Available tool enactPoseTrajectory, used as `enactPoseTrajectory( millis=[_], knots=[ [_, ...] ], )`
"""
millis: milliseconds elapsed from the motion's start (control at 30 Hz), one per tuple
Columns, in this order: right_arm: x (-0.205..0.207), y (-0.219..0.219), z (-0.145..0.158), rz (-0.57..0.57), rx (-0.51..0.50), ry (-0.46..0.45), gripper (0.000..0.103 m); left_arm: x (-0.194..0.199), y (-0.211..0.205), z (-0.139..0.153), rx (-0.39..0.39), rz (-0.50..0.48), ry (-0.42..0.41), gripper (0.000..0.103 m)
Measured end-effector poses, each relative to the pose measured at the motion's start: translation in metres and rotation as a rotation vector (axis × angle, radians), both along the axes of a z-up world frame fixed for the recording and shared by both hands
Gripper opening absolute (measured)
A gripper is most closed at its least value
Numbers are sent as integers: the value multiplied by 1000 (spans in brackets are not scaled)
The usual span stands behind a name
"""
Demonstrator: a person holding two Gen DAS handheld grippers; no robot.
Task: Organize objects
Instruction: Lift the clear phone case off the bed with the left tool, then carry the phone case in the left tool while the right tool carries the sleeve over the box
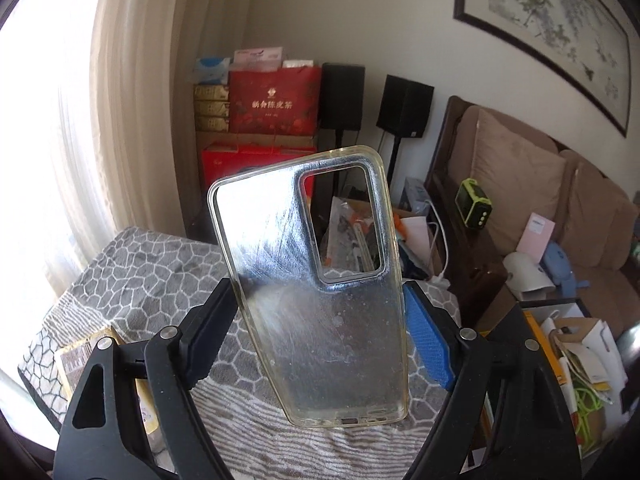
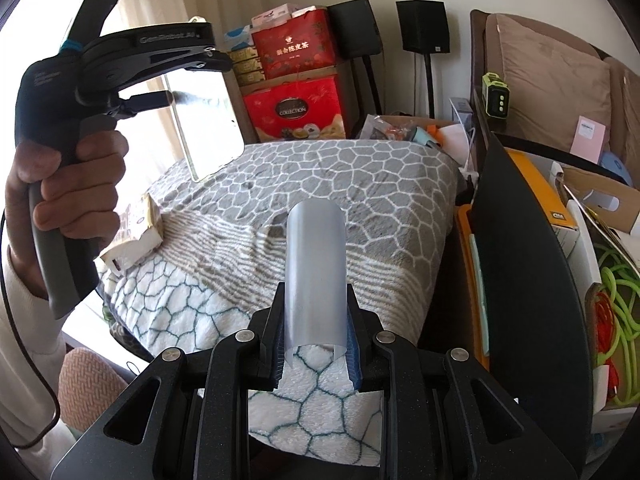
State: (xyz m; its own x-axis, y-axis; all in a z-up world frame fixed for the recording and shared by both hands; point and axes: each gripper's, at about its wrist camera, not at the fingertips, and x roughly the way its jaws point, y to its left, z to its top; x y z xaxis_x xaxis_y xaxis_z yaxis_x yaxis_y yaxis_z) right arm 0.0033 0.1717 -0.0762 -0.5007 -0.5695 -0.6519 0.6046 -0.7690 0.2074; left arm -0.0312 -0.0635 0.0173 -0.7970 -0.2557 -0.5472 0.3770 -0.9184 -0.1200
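left gripper: clamped on clear phone case, held up
right gripper: squeezing a curled film over the blanket

The phone case is clear soft plastic, yellowed at its rim, scratched and glossy. Below the case, the blanket is fluffy cloth, matt. The curved sheet looks like thin translucent plastic, smooth. Beyond the case, the red gift boxes are glossy printed cardboard.
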Motion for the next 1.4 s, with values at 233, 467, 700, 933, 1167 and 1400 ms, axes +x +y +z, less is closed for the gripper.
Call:
enactPoseTrajectory(
  millis=[233, 467, 700, 933, 1167, 1400],
  knots=[
    [-4, 12, 5, -29, -13, 12, 23, 7, 10, 12, -12, -42, 25, 80],
    [-7, 25, 12, -54, -27, 23, 23, 11, 19, 25, -26, -74, 43, 80],
    [-11, 45, 22, -105, -48, 54, 23, 13, 37, 31, -62, -133, 45, 80],
    [-15, 69, 32, -163, -85, 78, 23, 13, 59, 34, -74, -186, 44, 80],
    [-14, 90, 45, -215, -88, 129, 23, 6, 83, 27, -77, -230, 7, 80],
    [-15, 133, 59, -272, -184, 148, 23, 5, 113, 27, -51, -323, -5, 80]
  ],
)
